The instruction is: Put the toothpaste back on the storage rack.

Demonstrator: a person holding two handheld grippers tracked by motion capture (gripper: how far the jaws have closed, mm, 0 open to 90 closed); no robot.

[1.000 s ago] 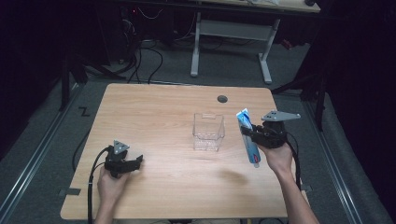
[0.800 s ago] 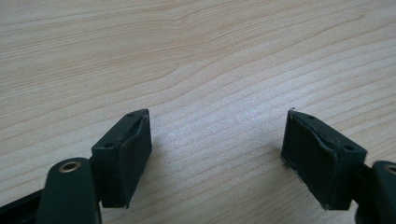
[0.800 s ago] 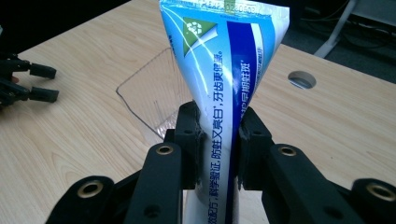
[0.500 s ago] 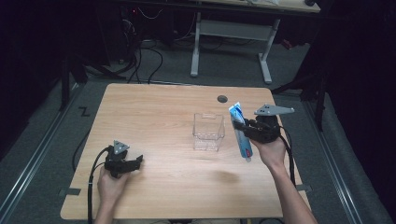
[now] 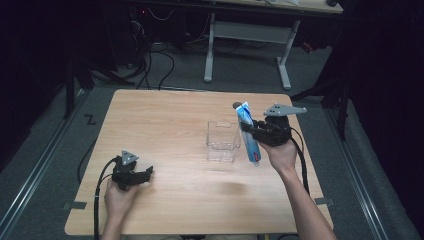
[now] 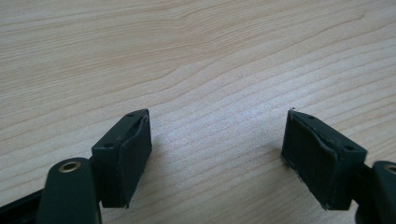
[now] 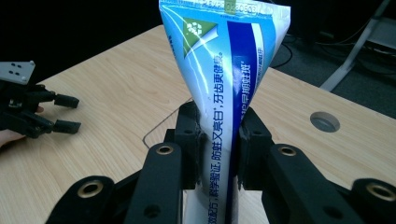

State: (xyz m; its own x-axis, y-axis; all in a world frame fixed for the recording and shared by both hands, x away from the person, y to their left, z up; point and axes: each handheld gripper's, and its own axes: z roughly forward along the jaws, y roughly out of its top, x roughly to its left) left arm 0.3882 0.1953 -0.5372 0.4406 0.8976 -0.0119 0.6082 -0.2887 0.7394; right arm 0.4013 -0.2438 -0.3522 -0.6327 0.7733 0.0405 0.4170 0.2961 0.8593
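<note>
In the right gripper view the two black jaws are pressed against a blue and white toothpaste tube (image 7: pixel 219 88) from both sides, about at the middle of its length, so the right gripper (image 7: pixel 218 140) is closed firmly on it. The flat crimped end of the tube stands at the top of that frame, and the body goes down between the jaws.

In the high view the right gripper (image 5: pixel 254 131) sits right of center. The tube (image 5: pixel 248 134) hangs in it almost upright, a little tilted, just beside the right wall of a clear plastic box (image 5: pixel 223 141) that stands in the middle of the wooden table (image 5: pixel 165 120).

I judge the tube to be light and soft. It gives under pressure, and its glossy skin may slip, so a hold on the flatter middle part, as now, seems safer than one near the round cap end. Too strong a squeeze could push paste toward the cap.

The left gripper (image 6: pixel 217 140) has its jaws wide apart with nothing between them, only bare wood below. In the high view it (image 5: pixel 131 172) rests at the lower left of the frame.

Compared with one second ago, the tube has moved left, closer to the box, and stands more upright. The left gripper has not changed place.
</note>
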